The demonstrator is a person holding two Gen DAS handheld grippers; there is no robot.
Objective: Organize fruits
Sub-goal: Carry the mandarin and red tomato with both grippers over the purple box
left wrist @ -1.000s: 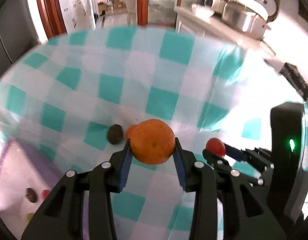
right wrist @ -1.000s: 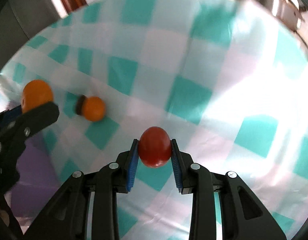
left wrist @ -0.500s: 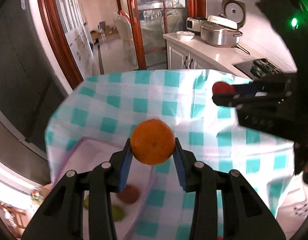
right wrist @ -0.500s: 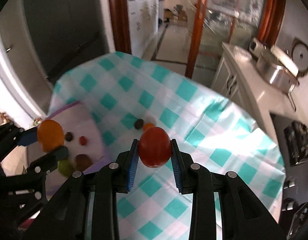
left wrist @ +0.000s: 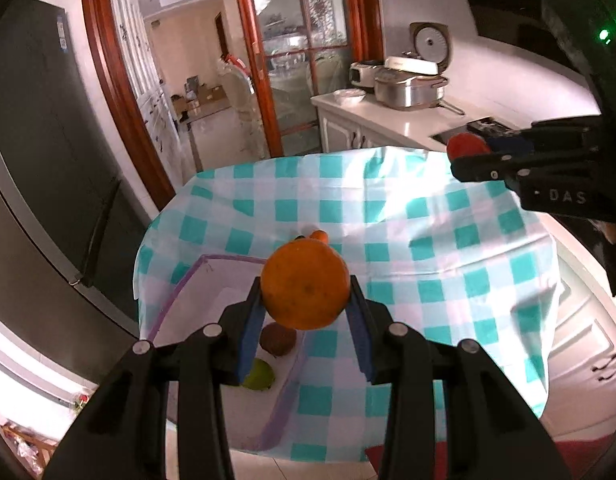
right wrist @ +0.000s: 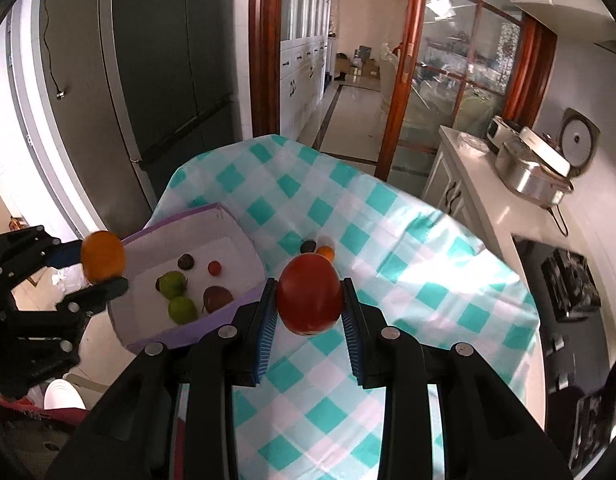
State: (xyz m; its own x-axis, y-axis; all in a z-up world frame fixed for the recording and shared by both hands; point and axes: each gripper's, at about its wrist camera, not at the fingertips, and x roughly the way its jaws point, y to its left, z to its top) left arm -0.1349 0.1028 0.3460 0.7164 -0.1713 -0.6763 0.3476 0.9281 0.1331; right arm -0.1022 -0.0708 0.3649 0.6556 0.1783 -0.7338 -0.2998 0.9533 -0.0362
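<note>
My left gripper point(left wrist: 306, 300) is shut on an orange point(left wrist: 306, 285) and holds it high above the purple-rimmed white tray point(right wrist: 244, 236); it also shows in the right wrist view point(right wrist: 104, 268). My right gripper point(right wrist: 309, 308) is shut on a red tomato point(right wrist: 309, 300), high above the checked tablecloth point(right wrist: 407, 280); it also shows in the left wrist view point(left wrist: 467, 148). The tray holds two green fruits point(right wrist: 172, 284), a dark red fruit point(right wrist: 216, 296), a small red one point(right wrist: 214, 267) and a dark one point(right wrist: 185, 261). A small orange fruit point(right wrist: 327, 252) and a dark fruit point(right wrist: 308, 245) lie on the cloth beside the tray.
A dark refrigerator point(right wrist: 168, 80) stands behind the table's left. A white counter with rice cookers point(right wrist: 543, 168) and a stovetop point(right wrist: 571, 280) runs along the right. Wooden glass doors point(right wrist: 447, 92) are behind the table.
Both grippers rose well above the table with their fruit still held. The whole table and tray came into view.
</note>
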